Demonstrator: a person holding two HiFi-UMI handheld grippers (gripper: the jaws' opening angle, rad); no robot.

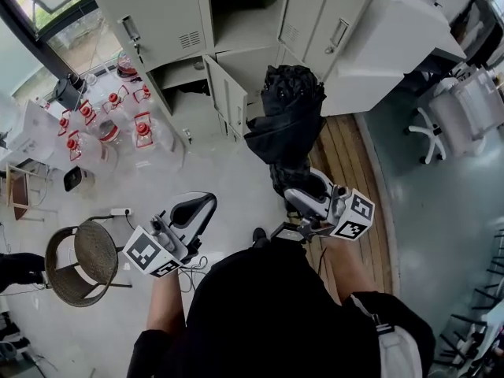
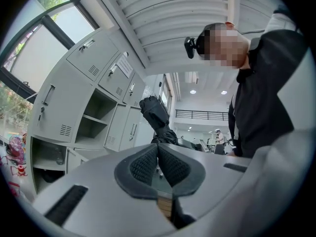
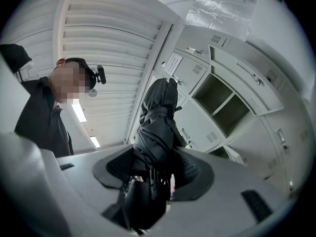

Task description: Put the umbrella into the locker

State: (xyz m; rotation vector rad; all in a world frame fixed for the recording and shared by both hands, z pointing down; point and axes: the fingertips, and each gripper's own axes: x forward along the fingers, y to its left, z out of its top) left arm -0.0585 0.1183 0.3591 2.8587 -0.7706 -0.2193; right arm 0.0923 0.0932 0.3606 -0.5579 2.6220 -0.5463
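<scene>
One black folded umbrella (image 1: 285,124) is clamped in my right hand-held gripper (image 1: 305,194). Its jaws press on the lower part of the bundle, just above the handle, and the strapped canopy sticks out beyond the pads (image 3: 183,168). The umbrella's far end points toward the grey locker bank (image 1: 169,14) but is not inside any compartment. In the right gripper view the umbrella (image 3: 155,127) crosses in front of the locker doors, with an open shelved compartment (image 3: 219,102) off to its side.

My left hand-held gripper (image 1: 193,211) hangs lower and to the left, apart from the umbrella. Its jaw tips are drawn together with nothing between them.

On the locker bank, an upper compartment (image 1: 244,10) stands open, and a small lower door (image 1: 227,93) hangs ajar. Clear water jugs with red caps (image 1: 102,124) sit on the floor to the left. A round wicker chair (image 1: 79,262) stands nearer to me.
</scene>
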